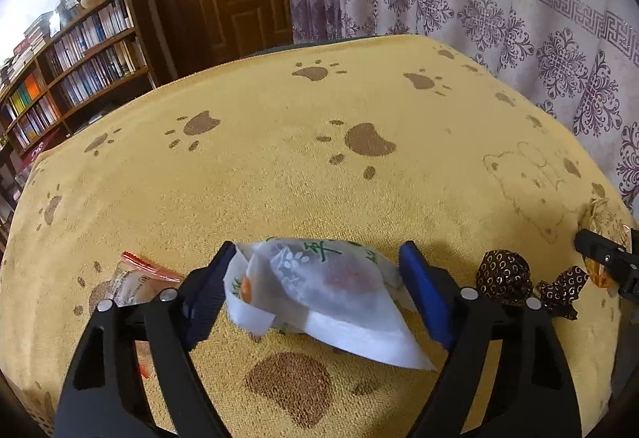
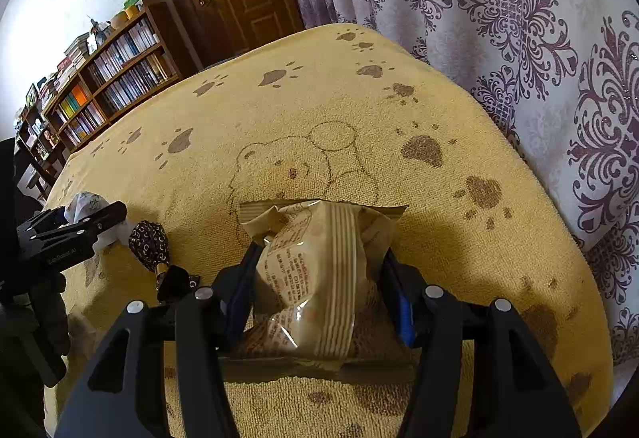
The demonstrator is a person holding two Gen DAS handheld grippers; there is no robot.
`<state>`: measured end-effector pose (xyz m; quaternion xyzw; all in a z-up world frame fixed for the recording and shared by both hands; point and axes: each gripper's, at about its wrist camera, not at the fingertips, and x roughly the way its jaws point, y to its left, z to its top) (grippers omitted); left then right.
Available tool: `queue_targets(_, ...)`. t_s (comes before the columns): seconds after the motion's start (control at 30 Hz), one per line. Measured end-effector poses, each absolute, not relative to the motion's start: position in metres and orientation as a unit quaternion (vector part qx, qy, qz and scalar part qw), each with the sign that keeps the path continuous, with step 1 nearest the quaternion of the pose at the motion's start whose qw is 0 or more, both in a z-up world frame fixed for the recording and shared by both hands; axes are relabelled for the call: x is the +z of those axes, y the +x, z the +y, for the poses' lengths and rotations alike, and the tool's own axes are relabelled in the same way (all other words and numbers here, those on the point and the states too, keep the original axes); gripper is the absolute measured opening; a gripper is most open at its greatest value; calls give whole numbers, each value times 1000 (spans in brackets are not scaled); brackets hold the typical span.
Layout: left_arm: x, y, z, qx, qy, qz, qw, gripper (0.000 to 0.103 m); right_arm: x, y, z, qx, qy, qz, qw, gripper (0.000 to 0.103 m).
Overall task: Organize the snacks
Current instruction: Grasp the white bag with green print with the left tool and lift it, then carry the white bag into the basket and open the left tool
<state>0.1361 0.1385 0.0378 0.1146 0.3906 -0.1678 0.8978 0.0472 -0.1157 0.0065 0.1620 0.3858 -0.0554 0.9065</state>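
Tan packet [image 2: 319, 270] sits gripped in right claw [image 2: 319, 278], contents seemingly a biscuit.

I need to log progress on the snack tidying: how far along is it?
Nothing looks sorted yet; no container or neat group is in view. In hand: the left gripper straddles a white packet, not clearly clamped, and the right gripper grips a tan packet. Left on the yellow towel: a brown candy and a red-edged packet.
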Motion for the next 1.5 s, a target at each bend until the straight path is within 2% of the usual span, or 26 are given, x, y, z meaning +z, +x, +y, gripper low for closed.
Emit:
queue_targets(0.17, 41, 131, 141, -177, 115, 384, 899, 70, 6, 47, -116, -55, 162, 386, 907, 57)
queue_targets(0.5, 66, 113, 155, -176, 99, 359, 911, 61, 6, 47, -116, -55, 162, 385, 907, 57)
queue_targets(0.53, 68, 111, 158, -176, 96, 358, 912, 55, 6, 47, -116, -55, 162, 385, 907, 57)
queue_targets(0.57, 69, 110, 160, -172, 94, 356, 913, 41, 6, 47, -116, -55, 162, 385, 907, 57)
queue_targets(0.6, 71, 110, 164, -170, 88, 357, 914, 39, 6, 47, -116, -55, 162, 385, 907, 57)
queue_targets(0.7, 70, 109, 173, -163, 66, 364, 915, 39, 6, 47, -116, -55, 163, 385, 907, 57)
queue_targets(0.73, 68, 109, 176, -154, 64, 364, 916, 43, 6, 47, -116, -55, 163, 385, 907, 57)
queue_targets(0.8, 64, 110, 181, -154, 53, 371, 914, 63, 6, 47, -116, -55, 163, 385, 907, 57)
queue_targets(0.83, 63, 110, 184, -153, 45, 373, 914, 76, 6, 47, -116, -55, 163, 385, 907, 57)
queue_targets(0.87, 63, 109, 187, -154, 34, 372, 915, 80, 6, 47, -116, -54, 163, 385, 907, 57)
queue_targets(1.03, 60, 103, 185, -173, 34, 369, 913, 87, 7, 47, -115, -54, 164, 384, 907, 57)
queue_targets(1.3, 37, 102, 172, -164, 70, 395, 901, 88, 7, 47, -114, -53, 164, 384, 907, 57)
queue_targets(1.37, 32, 104, 170, -154, 82, 400, 900, 77, 7, 47, -114, -53, 164, 384, 907, 57)
queue_targets(1.43, 30, 106, 172, -149, 80, 403, 899, 71, 7, 47, -114, -53, 164, 384, 907, 57)
queue_targets(1.47, 30, 106, 174, -149, 75, 404, 899, 61, 7, 47, -114, -53, 164, 384, 907, 57)
queue_targets(1.5, 32, 107, 177, -145, 72, 403, 901, 57, 7, 47, -114, -53, 164, 384, 907, 57)
